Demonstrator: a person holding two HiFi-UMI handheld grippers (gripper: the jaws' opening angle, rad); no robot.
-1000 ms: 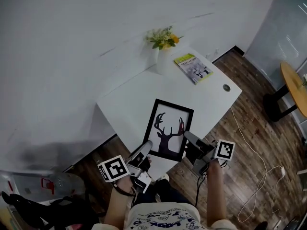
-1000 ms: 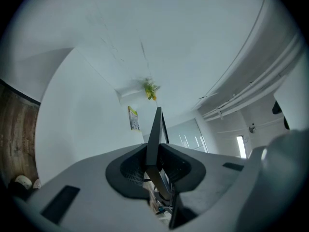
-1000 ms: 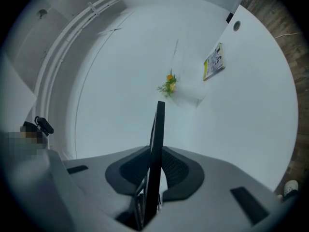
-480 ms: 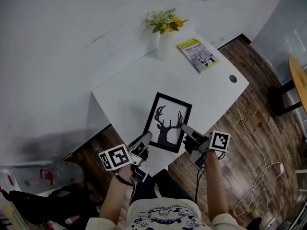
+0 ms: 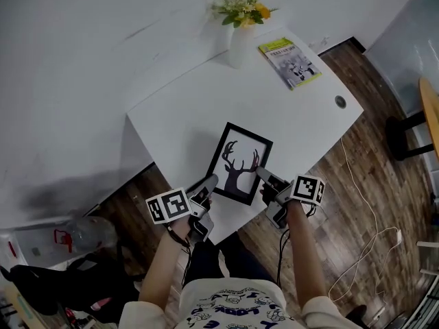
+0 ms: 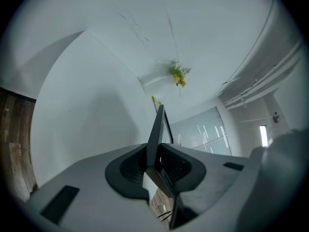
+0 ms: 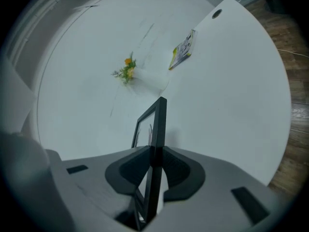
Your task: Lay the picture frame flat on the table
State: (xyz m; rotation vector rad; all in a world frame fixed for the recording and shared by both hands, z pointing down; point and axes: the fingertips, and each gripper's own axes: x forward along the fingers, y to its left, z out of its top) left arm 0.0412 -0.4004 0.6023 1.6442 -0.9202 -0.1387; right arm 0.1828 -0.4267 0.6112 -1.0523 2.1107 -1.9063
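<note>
the picture frame [image 5: 240,162] is thin and black, with a dark deer head on white paper. it is held by its two near corners, low over the near part of the white table [image 5: 171,122], its long sides running far.

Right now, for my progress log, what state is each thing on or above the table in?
picture frame: picture side up, clamped on both sides, not released.
left tool: shut on the picture frame's left side.
right tool: shut on the picture frame's right side.
vase of flowers: upright at the far edge of the table.
booklet: closed, lying flat.
</note>
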